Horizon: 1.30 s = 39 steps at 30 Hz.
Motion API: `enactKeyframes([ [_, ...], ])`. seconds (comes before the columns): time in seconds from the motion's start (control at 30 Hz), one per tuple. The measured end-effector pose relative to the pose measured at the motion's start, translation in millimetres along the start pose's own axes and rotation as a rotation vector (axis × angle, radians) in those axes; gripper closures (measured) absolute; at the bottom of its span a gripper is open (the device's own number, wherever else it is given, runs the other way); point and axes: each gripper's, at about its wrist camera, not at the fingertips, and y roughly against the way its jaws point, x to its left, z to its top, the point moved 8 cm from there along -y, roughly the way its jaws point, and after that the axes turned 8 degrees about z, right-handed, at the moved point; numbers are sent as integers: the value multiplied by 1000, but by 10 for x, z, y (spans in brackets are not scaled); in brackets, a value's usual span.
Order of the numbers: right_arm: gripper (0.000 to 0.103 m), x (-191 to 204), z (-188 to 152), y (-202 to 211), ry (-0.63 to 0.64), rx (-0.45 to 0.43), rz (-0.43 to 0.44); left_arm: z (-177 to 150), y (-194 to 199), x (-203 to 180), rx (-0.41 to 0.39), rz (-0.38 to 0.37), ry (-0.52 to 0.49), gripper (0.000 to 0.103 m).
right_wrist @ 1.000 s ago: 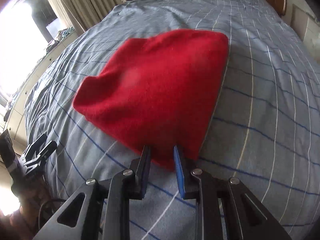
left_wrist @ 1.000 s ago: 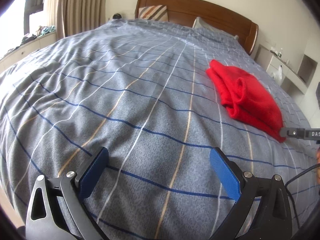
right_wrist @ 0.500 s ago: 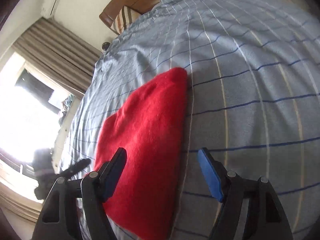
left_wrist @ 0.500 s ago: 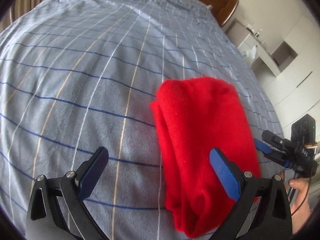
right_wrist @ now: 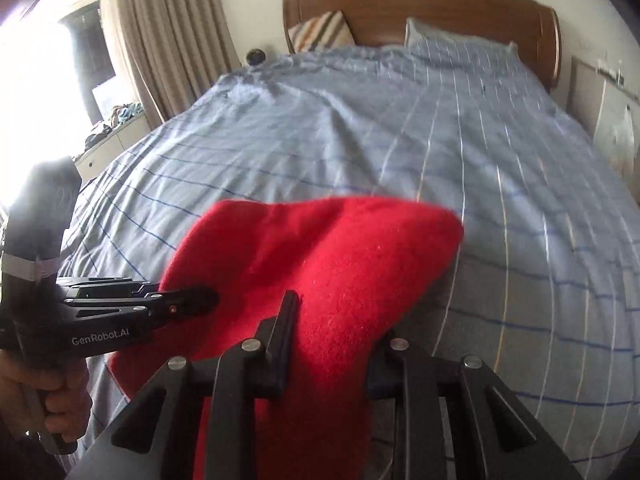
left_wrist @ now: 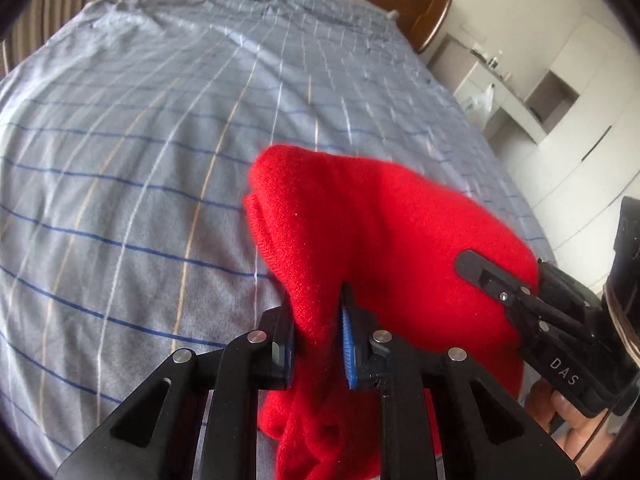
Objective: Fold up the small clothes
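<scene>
A red knitted garment (left_wrist: 360, 240) lies folded on the grey-blue checked bedspread (left_wrist: 160, 140). My left gripper (left_wrist: 318, 320) is shut on its near left edge, cloth pinched between the blue pads. In the right wrist view the garment (right_wrist: 320, 260) drapes between the jaws of my right gripper (right_wrist: 332, 320), which is shut on its near edge. The right gripper also shows in the left wrist view (left_wrist: 480, 276), the left one in the right wrist view (right_wrist: 200, 300). The near part of the garment is lifted off the bed.
A wooden headboard (right_wrist: 420, 4) with pillows (right_wrist: 452, 40) stands at the far end. Curtains (right_wrist: 168, 32) and a bright window are on the left, white shelving (left_wrist: 560, 92) on the right. Bedspread stretches beyond the garment.
Both grippers were open half a second ago beside the garment. Now both have closed on its near edge and raised it.
</scene>
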Motion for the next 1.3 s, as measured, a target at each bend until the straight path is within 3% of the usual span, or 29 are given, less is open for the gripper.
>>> enactKeyframes([
  [0.1,77,111,327,294,34,-77,32,205,428,-62,-87,-27,-12,85],
  [0.2,73,16,404,381,-55,-57,108,251,505,-59,-63,-39,-22,76],
  [0.27,59,-202,128,160,-199,85,154,52,224,57,37,23,-28,29],
  [0.3,45,-351,-91,77,-243,145,117,-87,105,170,66,90,-27,28],
  [0.33,37,-481,-283,57,-251,182,56,-234,18,273,81,161,-33,29],
  [0.37,37,-580,-456,96,-239,195,6,-370,22,357,79,208,-45,29],
  [0.43,35,-647,-732,270,-213,199,-48,-557,189,423,17,250,-62,27],
  [0.57,18,-500,-1017,773,-147,153,-106,-747,781,295,-172,365,-132,2],
  [0.67,15,-221,-1004,1206,-70,93,-159,-827,1211,101,-272,424,-167,1],
  [0.87,4,386,-956,1927,-11,-24,-203,-1004,1798,-98,-325,521,-128,1],
  [1.3,1,922,-1381,2356,-31,13,-222,-1670,2137,-381,-235,484,-100,1],
])
